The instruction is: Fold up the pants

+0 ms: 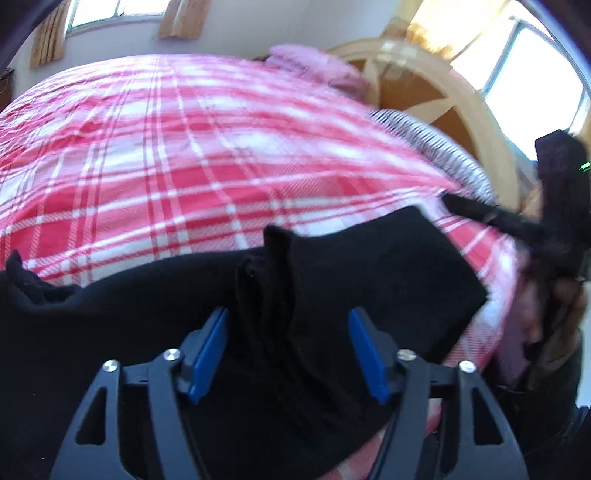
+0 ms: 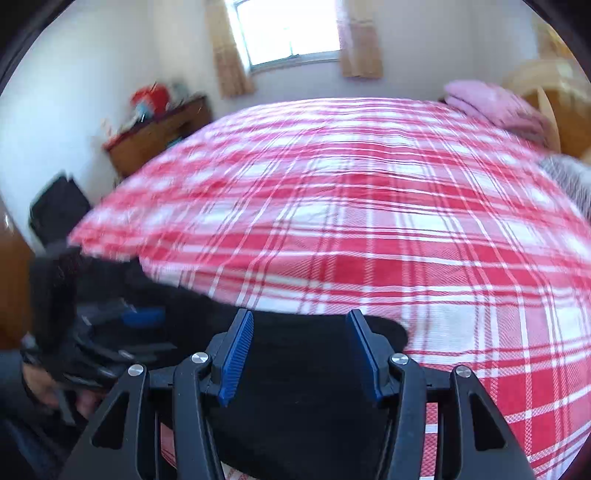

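Black pants [image 1: 332, 258] lie bunched between the left gripper's [image 1: 288, 354] parted fingers [image 1: 207, 354]

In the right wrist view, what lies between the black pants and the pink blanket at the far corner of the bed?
Only the red-and-white plaid bedsheet lies between the black pants and the pink blanket; nothing else rests on that stretch in the right wrist view.

A home bedroom, bed [image 2: 369, 221] under a red-and-white plaid cover, curtained window [image 2: 288, 29] (daylight coming through), cluttered wooden desk [image 2: 155, 136] by the wall, folded pink blanket [image 2: 495, 103], wooden headboard [image 1: 436, 88]
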Available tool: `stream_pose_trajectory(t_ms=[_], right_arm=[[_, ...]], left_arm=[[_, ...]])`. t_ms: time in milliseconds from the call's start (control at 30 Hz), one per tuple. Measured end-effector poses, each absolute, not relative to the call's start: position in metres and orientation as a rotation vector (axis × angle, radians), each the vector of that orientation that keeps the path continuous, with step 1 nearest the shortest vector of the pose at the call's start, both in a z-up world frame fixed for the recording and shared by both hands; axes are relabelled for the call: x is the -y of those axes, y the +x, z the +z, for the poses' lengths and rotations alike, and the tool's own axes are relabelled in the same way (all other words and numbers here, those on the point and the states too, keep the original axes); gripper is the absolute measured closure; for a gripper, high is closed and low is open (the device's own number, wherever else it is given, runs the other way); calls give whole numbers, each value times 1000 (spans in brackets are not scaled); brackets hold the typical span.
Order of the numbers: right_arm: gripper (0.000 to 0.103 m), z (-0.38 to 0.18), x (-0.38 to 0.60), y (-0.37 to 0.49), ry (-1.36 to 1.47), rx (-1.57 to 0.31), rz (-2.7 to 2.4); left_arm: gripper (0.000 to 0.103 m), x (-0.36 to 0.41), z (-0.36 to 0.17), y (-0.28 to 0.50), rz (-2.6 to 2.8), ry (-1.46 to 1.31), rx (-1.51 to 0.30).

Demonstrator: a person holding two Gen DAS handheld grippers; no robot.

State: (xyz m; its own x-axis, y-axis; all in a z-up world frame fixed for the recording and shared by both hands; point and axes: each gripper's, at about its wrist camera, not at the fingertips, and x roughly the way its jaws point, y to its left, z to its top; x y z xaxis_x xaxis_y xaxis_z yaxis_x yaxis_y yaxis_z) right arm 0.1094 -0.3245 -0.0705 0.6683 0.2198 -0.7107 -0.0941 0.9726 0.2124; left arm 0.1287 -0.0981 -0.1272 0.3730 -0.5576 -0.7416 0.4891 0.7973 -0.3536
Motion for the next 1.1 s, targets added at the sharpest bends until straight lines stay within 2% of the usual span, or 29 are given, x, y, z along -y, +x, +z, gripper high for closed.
stream_pose_trajectory(t_ms=[33, 67, 100, 133, 367, 567, 900, 1033, 1100], right_arm=[[49, -71, 327, 110, 172, -818, 175], [49, -71, 330, 110, 177, -817, 167], [49, -73, 332, 112, 180, -819, 162], [49, -75, 331, 113, 183, -820, 162], [49, -82, 333, 114, 241, -824, 164], [49, -76, 297, 109, 204, -807, 283], [49, -133, 213, 104, 1, -1030, 519], [49, -138, 213, 102, 11, -1018, 516], [49, -134, 215, 102, 28, -1004, 524]], left_arm=[[41, 100, -127, 128, -654, -70, -966], [53, 101, -127, 126, -655, -67, -957], [83, 103, -126, 125, -673, -68, -954], [93, 104, -126, 124, -690, -76, -963], [93, 72, -107, 113, -696, -141, -930], [92, 60, -128, 122, -659, -112, -977], [80, 64, -130, 118, -626, -11, -928], [80, 61, -132, 120, -630, -18, -930], [74, 60, -130, 119, -627, -16, -926]])
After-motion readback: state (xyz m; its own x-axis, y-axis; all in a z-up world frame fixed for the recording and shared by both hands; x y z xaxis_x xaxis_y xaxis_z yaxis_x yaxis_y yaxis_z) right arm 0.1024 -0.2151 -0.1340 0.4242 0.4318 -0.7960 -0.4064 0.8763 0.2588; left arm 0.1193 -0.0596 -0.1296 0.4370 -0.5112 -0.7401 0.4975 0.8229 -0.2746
